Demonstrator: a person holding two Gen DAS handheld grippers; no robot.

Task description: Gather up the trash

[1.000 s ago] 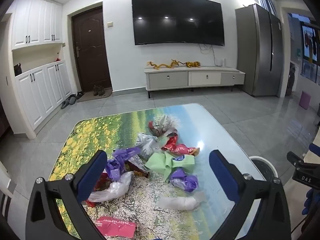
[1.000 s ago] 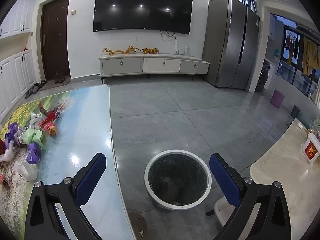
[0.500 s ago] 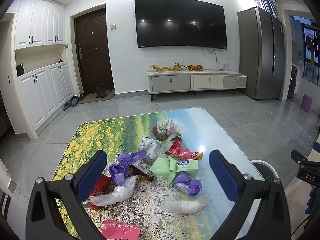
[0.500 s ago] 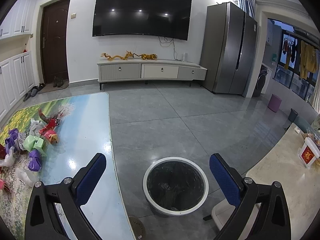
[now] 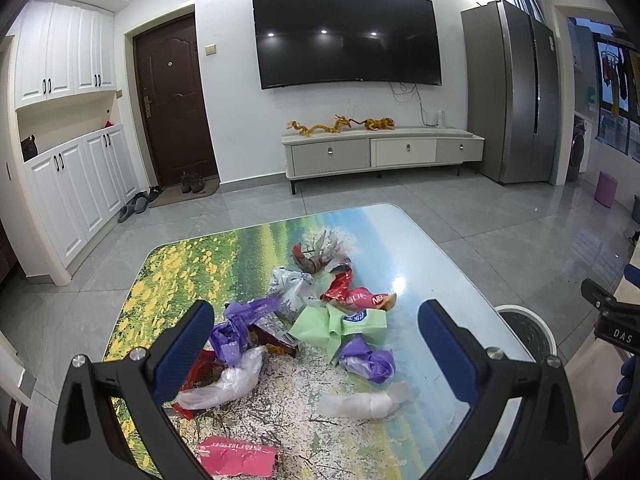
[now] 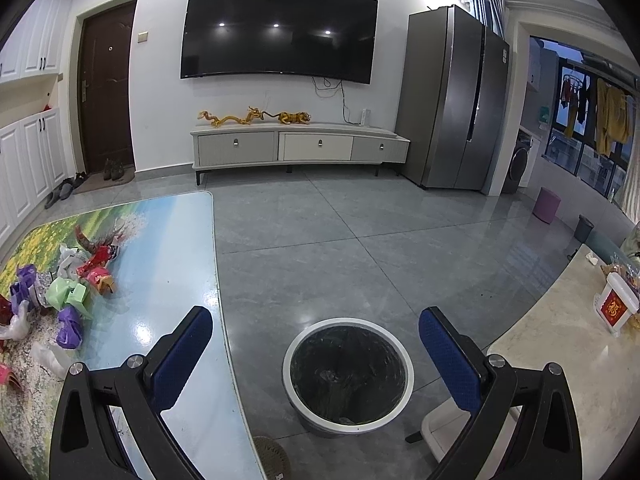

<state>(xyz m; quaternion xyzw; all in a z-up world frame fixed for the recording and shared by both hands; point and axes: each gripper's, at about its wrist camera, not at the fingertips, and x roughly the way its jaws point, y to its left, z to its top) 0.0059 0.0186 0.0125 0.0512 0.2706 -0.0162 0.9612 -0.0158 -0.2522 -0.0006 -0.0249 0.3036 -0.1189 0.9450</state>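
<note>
A heap of trash lies on the printed table (image 5: 180,272): purple bags (image 5: 370,362), a green wrapper (image 5: 340,324), red wrappers (image 5: 356,294), clear plastic (image 5: 228,380), a white wad (image 5: 360,402) and a pink packet (image 5: 236,450). My left gripper (image 5: 316,344) hovers open above the heap, touching nothing. My right gripper (image 6: 316,350) hangs open and empty over the round white-rimmed trash bin (image 6: 348,376) on the floor beside the table (image 6: 172,280). The same heap (image 6: 68,292) shows at the left in the right wrist view. The bin's rim (image 5: 528,330) peeks past the table's right edge.
A pale counter (image 6: 560,352) with a white-and-red box (image 6: 614,308) stands right of the bin. A white stool corner (image 6: 440,428) sits under the right gripper. Open grey tile floor (image 6: 360,240) stretches to the TV cabinet (image 6: 300,148) and fridge (image 6: 456,100).
Both views have tilted up a little, so the table and bin sit lower in frame. The trash lies as before and both grippers stay open.
</note>
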